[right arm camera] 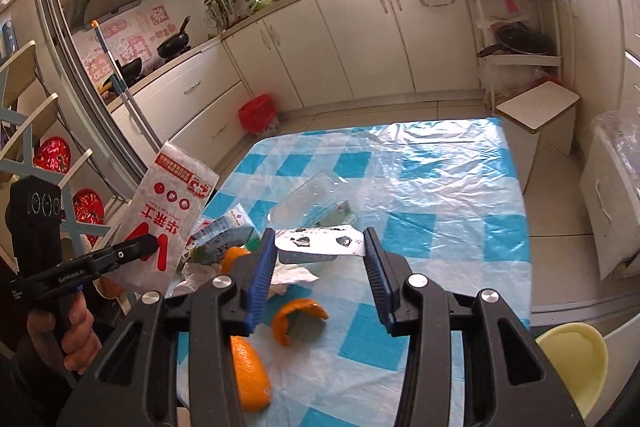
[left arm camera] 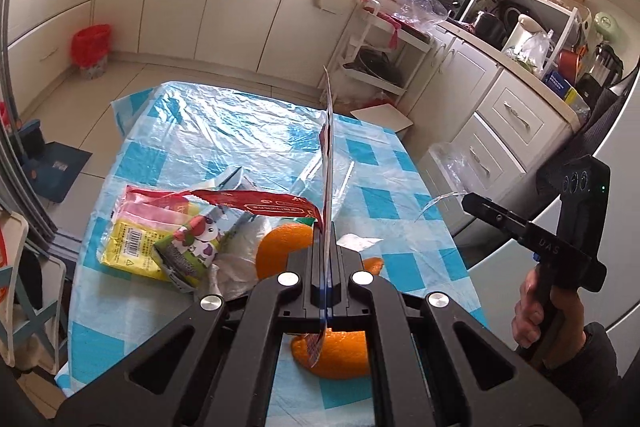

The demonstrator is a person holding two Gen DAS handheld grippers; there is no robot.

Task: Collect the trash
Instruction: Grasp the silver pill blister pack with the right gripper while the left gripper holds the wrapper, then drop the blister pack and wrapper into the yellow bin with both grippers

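My left gripper (left arm camera: 325,251) is shut on a red-and-white snack wrapper (left arm camera: 329,147), which stands edge-on above the table. From the right wrist view the wrapper (right arm camera: 172,211) hangs flat in that gripper (right arm camera: 150,245) at the left. My right gripper (right arm camera: 320,253) is shut on a silver blister pack (right arm camera: 320,245), which spans its blue pads (right arm camera: 262,267) and is off the cloth. In the left wrist view this gripper (left arm camera: 476,205) is at the right, with the pack (left arm camera: 438,201) sticking out. Orange peels (right arm camera: 298,319), a milk carton (right arm camera: 228,231), a tissue (right arm camera: 292,277) and a yellow packet (left arm camera: 132,243) lie on the table.
The table has a blue-and-white checked cloth (right arm camera: 440,227) with clear plastic (right arm camera: 316,199) on it. A red-lined bin (right arm camera: 258,115) stands on the floor by the cabinets. A white stool (right arm camera: 536,111) and a white bin with a clear liner (right arm camera: 616,187) stand at the right.
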